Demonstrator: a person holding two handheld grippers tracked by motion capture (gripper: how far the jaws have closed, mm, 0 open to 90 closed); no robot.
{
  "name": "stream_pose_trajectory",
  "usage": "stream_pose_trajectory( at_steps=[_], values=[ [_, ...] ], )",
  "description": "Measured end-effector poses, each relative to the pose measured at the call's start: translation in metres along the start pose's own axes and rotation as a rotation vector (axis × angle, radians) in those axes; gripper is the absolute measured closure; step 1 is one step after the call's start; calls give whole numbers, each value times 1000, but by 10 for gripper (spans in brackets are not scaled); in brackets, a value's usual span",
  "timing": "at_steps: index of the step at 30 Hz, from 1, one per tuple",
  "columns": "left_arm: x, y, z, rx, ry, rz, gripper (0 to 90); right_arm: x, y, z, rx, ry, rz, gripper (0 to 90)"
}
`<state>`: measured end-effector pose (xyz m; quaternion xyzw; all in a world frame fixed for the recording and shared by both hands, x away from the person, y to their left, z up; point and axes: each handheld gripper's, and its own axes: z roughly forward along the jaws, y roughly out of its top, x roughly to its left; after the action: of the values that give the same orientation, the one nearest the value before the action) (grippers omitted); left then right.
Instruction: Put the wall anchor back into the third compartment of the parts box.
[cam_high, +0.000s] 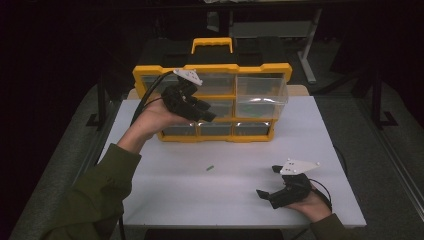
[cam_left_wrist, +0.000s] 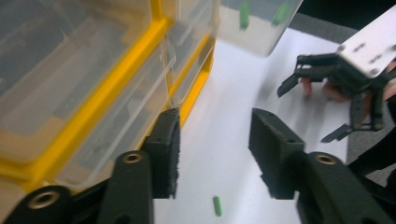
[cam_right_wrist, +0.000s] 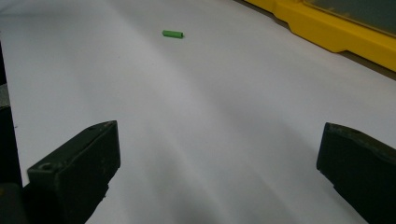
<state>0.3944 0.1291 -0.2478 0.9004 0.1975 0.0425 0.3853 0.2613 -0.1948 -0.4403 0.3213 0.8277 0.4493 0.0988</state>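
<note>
A yellow organizer (cam_high: 262, 67) with clear drawers stands at the back of the white table (cam_high: 190, 200). Its upper right drawer (cam_high: 261, 92) is pulled out, and the left gripper view shows green pieces in that drawer (cam_left_wrist: 254, 21). My left gripper (cam_high: 207, 113) is held up in front of the organizer's middle drawers, open, with nothing between its fingers (cam_left_wrist: 215, 123). A small green piece (cam_high: 210, 168) lies alone on the table, below the left gripper's jaws (cam_left_wrist: 217, 206). My right gripper (cam_high: 267, 181) rests low at the front right, open and empty (cam_right_wrist: 219, 135), with the green piece (cam_right_wrist: 173, 34) ahead of it.
The organizer's yellow frame (cam_left_wrist: 93, 116) is close on the left of the left gripper's jaws, and its base (cam_right_wrist: 327, 28) lies to the right gripper's far right. The right gripper (cam_left_wrist: 303, 114) also appears beyond the left one. Dark floor and table legs surround the table.
</note>
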Motion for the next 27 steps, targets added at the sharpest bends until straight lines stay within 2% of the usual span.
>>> stream_pose_trajectory(
  at_steps=[5,8,12,15,17,19,24,25,26,27],
  values=[
    [-1,-19,17,10,5,-15,406,0,0,0,-2,-2,0,0],
    [-1,-30,27,23,-4,-17,357,0,0,0,2,-1,0,0],
    [-2,-47,41,28,-16,-39,301,0,0,0,3,-2,0,0],
    [-4,-57,49,46,-17,-32,278,0,0,0,4,-2,3,0],
    [-6,-64,56,40,-14,-41,273,0,0,0,5,-2,3,0],
    [-7,-70,61,65,-17,-22,266,0,0,1,5,-2,5,0],
    [-9,-87,80,87,-8,-35,263,0,0,1,9,-3,5,0],
    [-8,-90,82,107,-2,-9,263,0,0,1,8,-5,-1,0],
    [-8,-93,86,112,-1,-7,263,0,0,1,7,-5,-2,0],
    [-8,-97,89,116,-4,-24,263,0,0,1,8,-4,-2,0]
  ],
)
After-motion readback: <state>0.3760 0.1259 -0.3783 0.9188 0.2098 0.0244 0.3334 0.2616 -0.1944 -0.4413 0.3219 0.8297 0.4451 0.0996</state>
